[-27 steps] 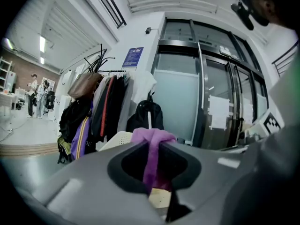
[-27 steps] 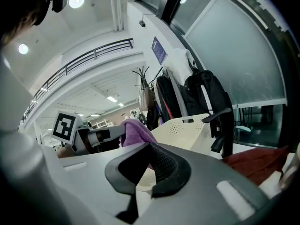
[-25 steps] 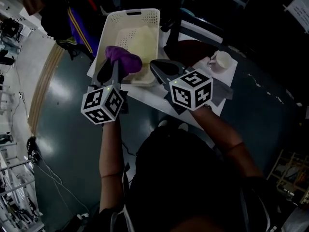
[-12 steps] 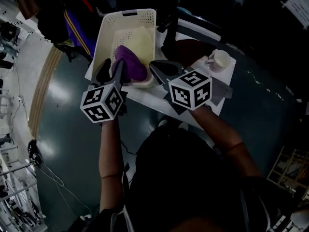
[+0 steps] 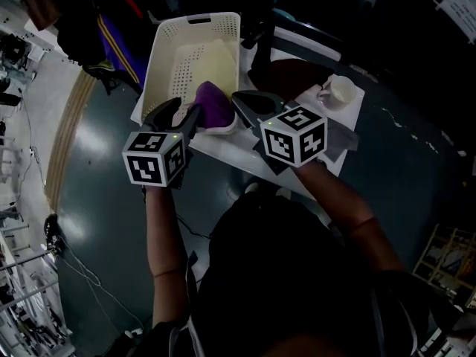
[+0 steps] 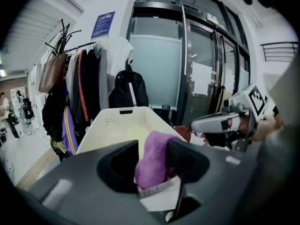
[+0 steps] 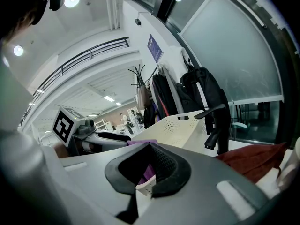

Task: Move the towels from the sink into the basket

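A cream perforated basket [image 5: 167, 58] stands on the white counter with a pale yellow towel [image 5: 213, 56] inside. A purple towel [image 5: 212, 104] lies slumped at the basket's near right corner. My left gripper [image 5: 182, 111] hovers at the basket's near rim; its jaws have just been opening. In the left gripper view the purple towel [image 6: 152, 161] shows in the gap, and the pads do not press on it. My right gripper [image 5: 245, 103] is shut and empty, just right of the purple towel. A dark red towel [image 5: 297, 76] lies in the sink beyond it.
A black faucet [image 7: 216, 125] rises by the sink, right of the basket [image 7: 183, 125]. A white cup [image 5: 341, 93] sits on the counter's right end. Coats and bags hang on a rack [image 6: 84, 88] behind the basket. Dark floor surrounds the counter.
The left gripper has dropped toward the basket's near rim, tilted down and opened. The purple towel, held above the basket before, now rests in the basket's near right corner. The right gripper stayed put.
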